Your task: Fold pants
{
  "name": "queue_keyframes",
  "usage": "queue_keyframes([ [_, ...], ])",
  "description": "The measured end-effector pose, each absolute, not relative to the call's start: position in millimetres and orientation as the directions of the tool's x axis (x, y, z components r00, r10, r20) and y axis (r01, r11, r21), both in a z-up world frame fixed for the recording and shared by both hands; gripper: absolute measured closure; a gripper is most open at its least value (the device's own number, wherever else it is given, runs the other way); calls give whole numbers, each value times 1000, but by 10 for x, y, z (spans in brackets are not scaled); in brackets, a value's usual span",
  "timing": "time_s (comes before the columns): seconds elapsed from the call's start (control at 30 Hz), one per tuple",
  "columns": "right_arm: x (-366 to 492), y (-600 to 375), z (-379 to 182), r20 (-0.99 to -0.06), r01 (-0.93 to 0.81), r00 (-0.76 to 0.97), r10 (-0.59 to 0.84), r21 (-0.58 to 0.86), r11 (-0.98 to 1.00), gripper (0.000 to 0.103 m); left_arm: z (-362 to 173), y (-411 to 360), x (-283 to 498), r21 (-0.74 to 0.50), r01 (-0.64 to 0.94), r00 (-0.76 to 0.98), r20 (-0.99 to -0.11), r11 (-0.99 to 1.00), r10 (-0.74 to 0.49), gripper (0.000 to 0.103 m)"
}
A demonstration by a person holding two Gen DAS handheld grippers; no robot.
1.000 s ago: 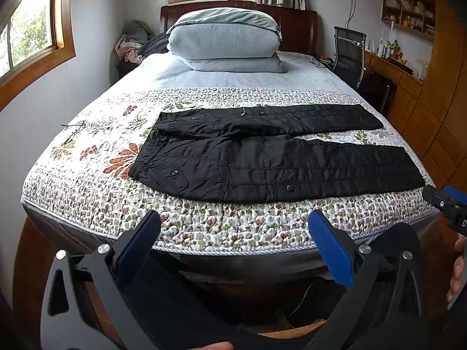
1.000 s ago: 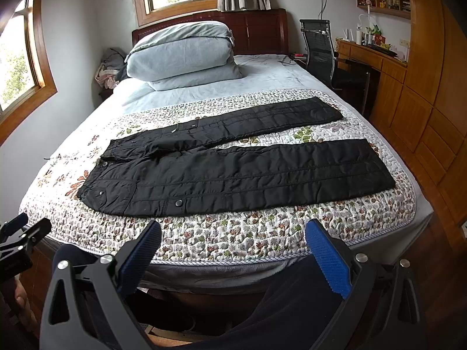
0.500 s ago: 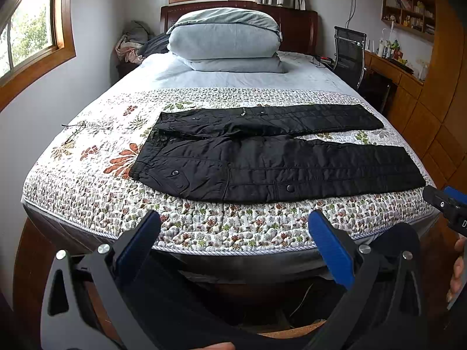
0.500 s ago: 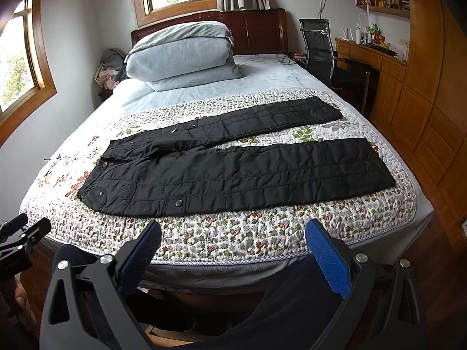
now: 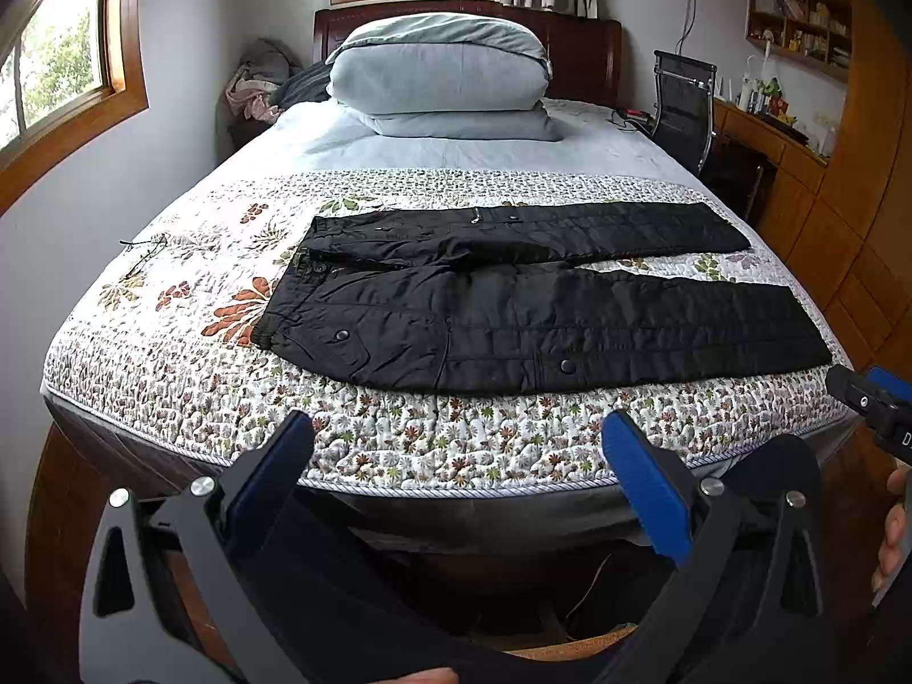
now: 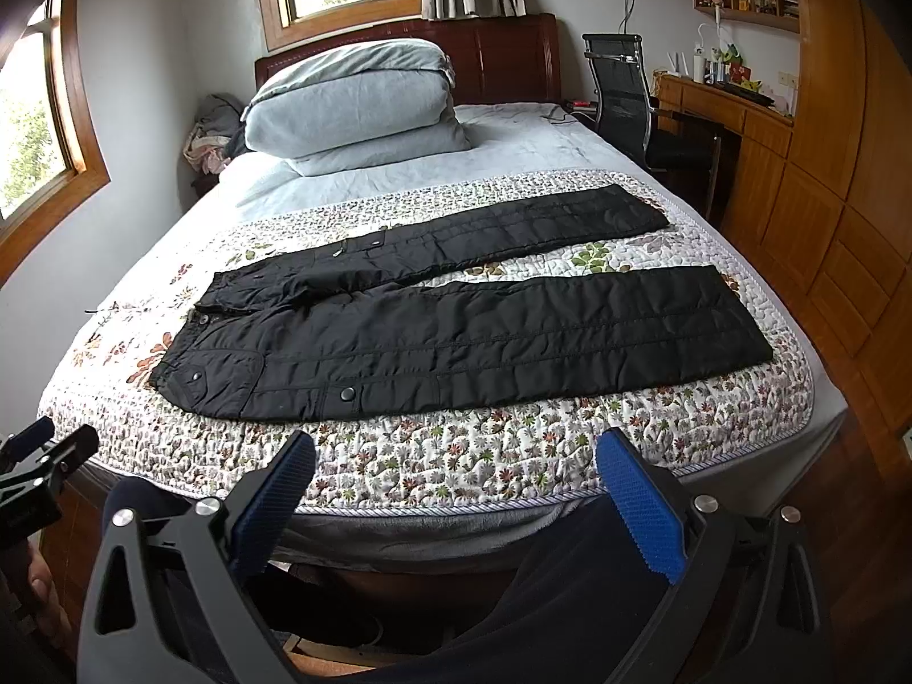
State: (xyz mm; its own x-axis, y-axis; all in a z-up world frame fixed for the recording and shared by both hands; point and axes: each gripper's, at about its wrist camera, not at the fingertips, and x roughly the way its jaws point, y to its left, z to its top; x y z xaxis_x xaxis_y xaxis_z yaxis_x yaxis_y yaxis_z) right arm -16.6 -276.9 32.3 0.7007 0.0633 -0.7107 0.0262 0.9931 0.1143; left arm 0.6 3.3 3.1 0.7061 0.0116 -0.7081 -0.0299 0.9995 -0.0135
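Black quilted pants lie spread flat on the floral quilt, waistband to the left, both legs running right and a little apart; they also show in the right wrist view. My left gripper is open and empty, held off the bed's near edge, well short of the pants. My right gripper is open and empty too, off the same edge. The right gripper's tip shows at the right edge of the left wrist view, and the left gripper's tip at the left edge of the right wrist view.
The floral quilt covers the near half of the bed. Stacked grey bedding lies by the headboard. A black chair and wooden desk and cabinets stand to the right. A wall with windows is on the left.
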Motion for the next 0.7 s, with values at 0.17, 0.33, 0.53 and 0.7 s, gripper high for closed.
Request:
queue_keyframes([
  [0.17, -161, -2771, 312, -712, 25, 699, 65, 116, 993, 3, 26, 28, 5, -11, -30, 706, -708, 999, 13, 3],
  [0.33, -161, -2771, 302, -713, 26, 698, 66, 118, 993, 3, 11, 24, 3, -10, -31, 707, -707, 999, 15, 3],
  [0.53, -165, -2779, 291, -712, 27, 699, 66, 118, 993, 3, -1, 24, 7, -10, -29, 706, -708, 1000, 14, 3],
  [0.7, -154, -2804, 292, -711, 30, 700, 65, 120, 992, 3, -33, 43, 40, -23, -22, 701, -713, 999, -1, 3],
])
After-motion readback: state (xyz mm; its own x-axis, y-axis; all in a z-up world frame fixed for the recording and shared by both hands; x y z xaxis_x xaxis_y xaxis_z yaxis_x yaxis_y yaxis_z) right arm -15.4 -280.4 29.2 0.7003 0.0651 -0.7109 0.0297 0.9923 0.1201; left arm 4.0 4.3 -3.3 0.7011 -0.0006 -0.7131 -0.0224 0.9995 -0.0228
